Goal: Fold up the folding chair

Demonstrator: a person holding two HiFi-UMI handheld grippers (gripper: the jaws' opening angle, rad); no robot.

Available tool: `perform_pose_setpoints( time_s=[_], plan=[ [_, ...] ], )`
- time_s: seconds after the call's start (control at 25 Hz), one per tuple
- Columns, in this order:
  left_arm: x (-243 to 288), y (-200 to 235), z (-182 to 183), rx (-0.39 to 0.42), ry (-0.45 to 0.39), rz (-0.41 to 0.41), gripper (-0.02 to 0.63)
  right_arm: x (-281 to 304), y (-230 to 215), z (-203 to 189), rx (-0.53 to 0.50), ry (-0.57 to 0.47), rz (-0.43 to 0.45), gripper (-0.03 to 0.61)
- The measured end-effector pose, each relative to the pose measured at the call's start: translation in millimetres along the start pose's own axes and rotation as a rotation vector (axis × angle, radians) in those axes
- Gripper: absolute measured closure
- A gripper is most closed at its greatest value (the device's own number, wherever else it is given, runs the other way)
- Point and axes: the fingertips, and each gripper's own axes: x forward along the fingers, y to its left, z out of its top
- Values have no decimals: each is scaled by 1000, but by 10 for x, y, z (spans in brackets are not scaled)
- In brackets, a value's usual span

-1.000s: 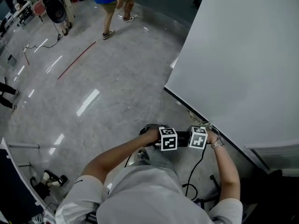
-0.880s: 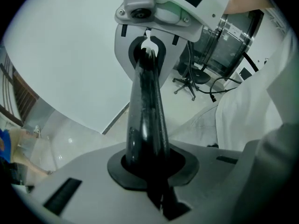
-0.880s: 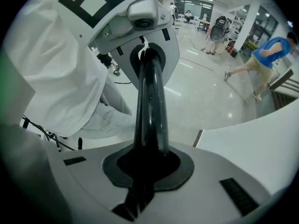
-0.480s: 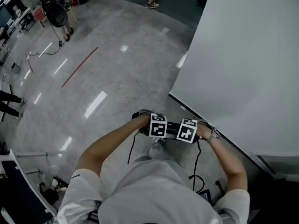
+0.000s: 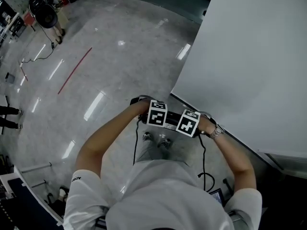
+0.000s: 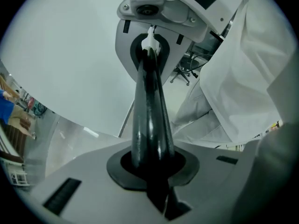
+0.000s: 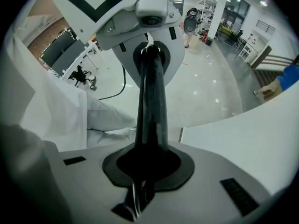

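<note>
No folding chair shows in any view. In the head view my left gripper point(image 5: 159, 114) and right gripper point(image 5: 186, 122) are held close together at waist height over the floor, marker cubes side by side. In the left gripper view my black fingers point(image 6: 149, 111) lie pressed together with no gap and reach to the right gripper's front point(image 6: 159, 13). The right gripper view mirrors this: black fingers point(image 7: 150, 106) closed together, tips meeting the left gripper's face point(image 7: 149, 17). I see no separate object between either pair.
A large white panel point(image 5: 249, 61) fills the right side, its edge just beside my right hand. Polished grey floor point(image 5: 110, 66) with a red line point(image 5: 74, 71) spreads to the left. Black equipment point(image 5: 41, 11) stands far top left. A cable point(image 5: 204, 176) hangs by my legs.
Both grippers, still together, have moved up the picture as the person walks. The white panel's edge has come nearer. The person in blue at the top has left the view.
</note>
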Motion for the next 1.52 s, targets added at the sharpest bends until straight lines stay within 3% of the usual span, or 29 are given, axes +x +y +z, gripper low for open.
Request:
perform_pose_setpoints(
  time_s=[0.56,0.8,1.12,1.52],
  plan=[
    [-193,1249,-307,237,2,-128,557,-85,-1122,319,232,-1,49,534],
    [-244,1750,-397,346,10,-143,557,-72,-1575,394,314,-3,28,534],
    [-301,2381,-343,416,29,-152,557,-159,-2112,371,428,-21,-7,531],
    [-262,2981,-411,433,-2,-167,557,-118,-2695,434,490,-40,-2,529]
  ],
)
